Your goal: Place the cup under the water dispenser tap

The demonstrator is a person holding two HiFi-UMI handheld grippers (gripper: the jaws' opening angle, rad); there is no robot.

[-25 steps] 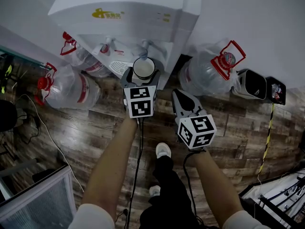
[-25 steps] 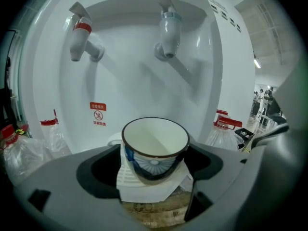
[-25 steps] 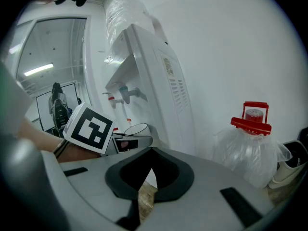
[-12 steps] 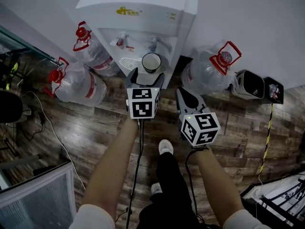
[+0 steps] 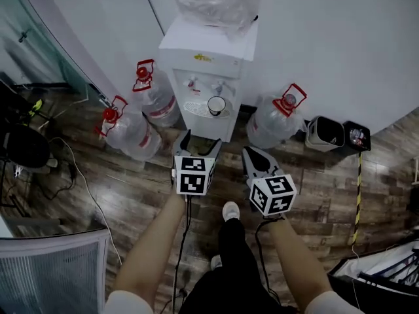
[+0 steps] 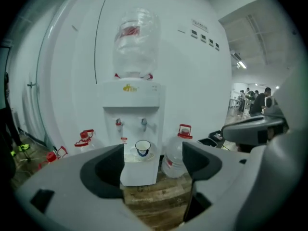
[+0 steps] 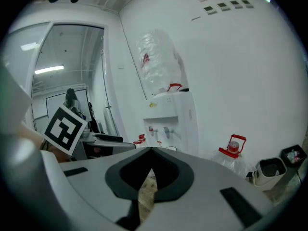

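A white cup (image 5: 217, 104) with a dark inside stands on the drip tray of the white water dispenser (image 5: 208, 51), below the right-hand tap. In the left gripper view the cup (image 6: 142, 147) shows far ahead, framed by the spread jaws. My left gripper (image 5: 199, 139) is open and empty, well back from the dispenser over the wood floor. Beside it, my right gripper (image 5: 251, 152) is shut with nothing in it; its jaws meet in the right gripper view (image 7: 151, 151).
Large water jugs with red caps lie left of the dispenser (image 5: 154, 94) (image 5: 127, 131), and another (image 5: 273, 119) on its right. Two small bins (image 5: 324, 132) stand by the wall. A mesh chair back (image 5: 52, 270) fills the lower left corner. Cables trail on the floor.
Both grippers have drawn back from the dispenser, and the view has widened. The cup stays on the drip tray, now far ahead of the open left jaws.
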